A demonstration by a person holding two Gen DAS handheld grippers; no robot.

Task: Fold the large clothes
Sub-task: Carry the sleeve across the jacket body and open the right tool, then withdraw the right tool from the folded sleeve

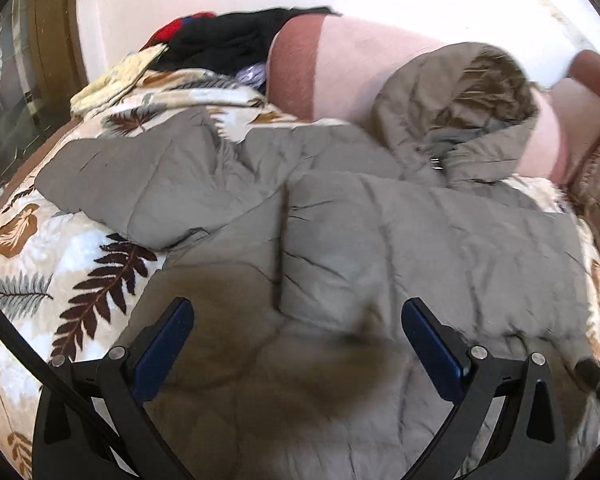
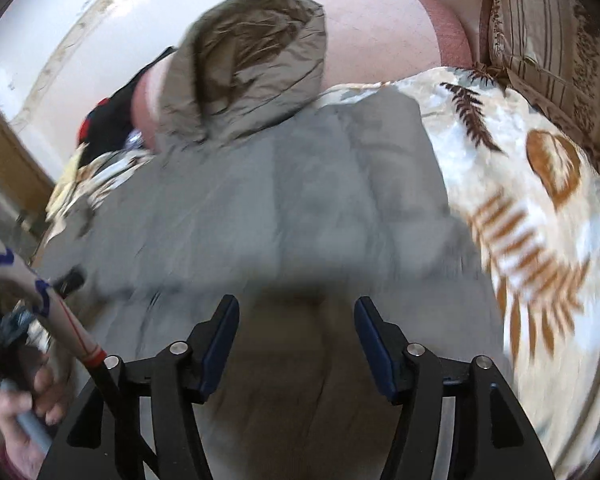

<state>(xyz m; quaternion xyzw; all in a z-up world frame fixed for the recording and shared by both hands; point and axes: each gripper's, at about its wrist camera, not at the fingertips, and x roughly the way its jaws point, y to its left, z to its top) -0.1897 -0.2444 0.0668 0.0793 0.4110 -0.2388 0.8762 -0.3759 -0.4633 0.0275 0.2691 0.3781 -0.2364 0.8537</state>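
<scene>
A grey-brown padded hooded jacket (image 1: 380, 232) lies spread on a leaf-patterned blanket (image 1: 52, 264). Its hood (image 1: 460, 112) rests against a pink cushion, and one sleeve (image 1: 140, 184) lies to the left. My left gripper (image 1: 298, 320) is open and empty just above the jacket's lower part. In the right wrist view the same jacket (image 2: 300, 200) fills the middle, with the hood (image 2: 252, 60) at the top. My right gripper (image 2: 296, 320) is open and empty over the jacket's hem. The right view is blurred.
A pink cushion (image 1: 360, 72) stands behind the hood. A pile of black, red and yellow clothes (image 1: 220, 40) lies at the back left. A striped patterned pillow (image 2: 548, 40) sits at the right. A person's hand (image 2: 24, 412) holds a handle at the lower left.
</scene>
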